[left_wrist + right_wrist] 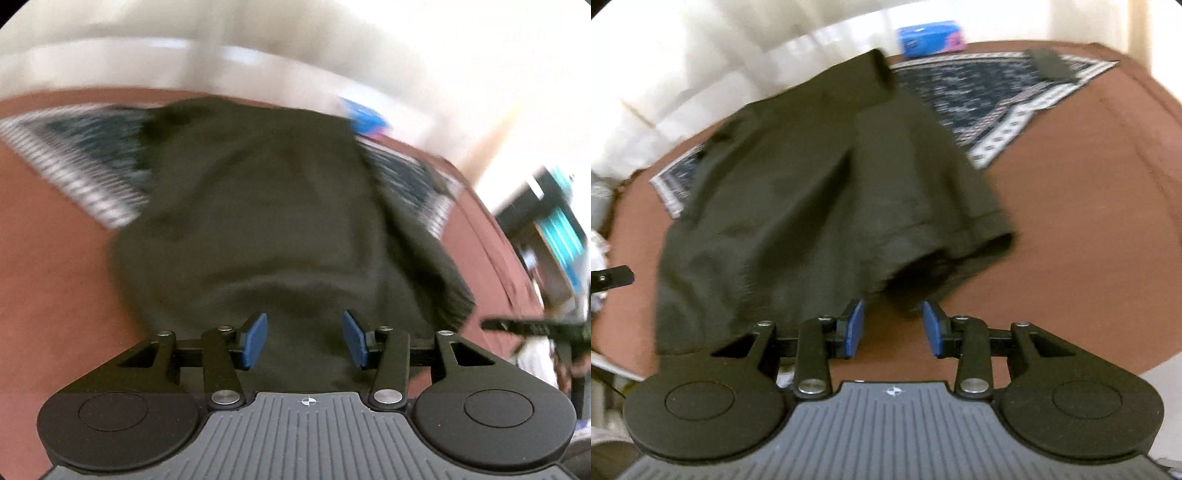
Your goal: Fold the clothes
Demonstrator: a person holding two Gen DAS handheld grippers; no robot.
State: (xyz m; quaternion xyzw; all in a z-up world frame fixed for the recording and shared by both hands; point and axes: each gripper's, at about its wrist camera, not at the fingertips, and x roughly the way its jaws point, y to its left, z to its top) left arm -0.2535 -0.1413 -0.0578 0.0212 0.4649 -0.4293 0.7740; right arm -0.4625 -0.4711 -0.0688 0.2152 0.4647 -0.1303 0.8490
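Note:
A dark olive garment [258,221] lies spread over the brown table, partly covering a patterned cloth. My left gripper [304,338] is open just above the garment's near edge, its blue pads [255,339] apart with nothing between them. In the right wrist view the same garment [820,192] shows a short sleeve [967,229] folded toward me. My right gripper [894,328] is open at the garment's near hem, with bare table between its pads [932,328]. The other gripper's tip [613,278] shows at the left edge. Both views are motion-blurred.
A navy and white patterned cloth [990,92] lies under the garment on the brown table [1089,221]. A blue tissue pack [929,38] sits at the far edge. A small dark item [1052,64] rests on the cloth. White curtains hang behind; shelves [554,236] stand to the right.

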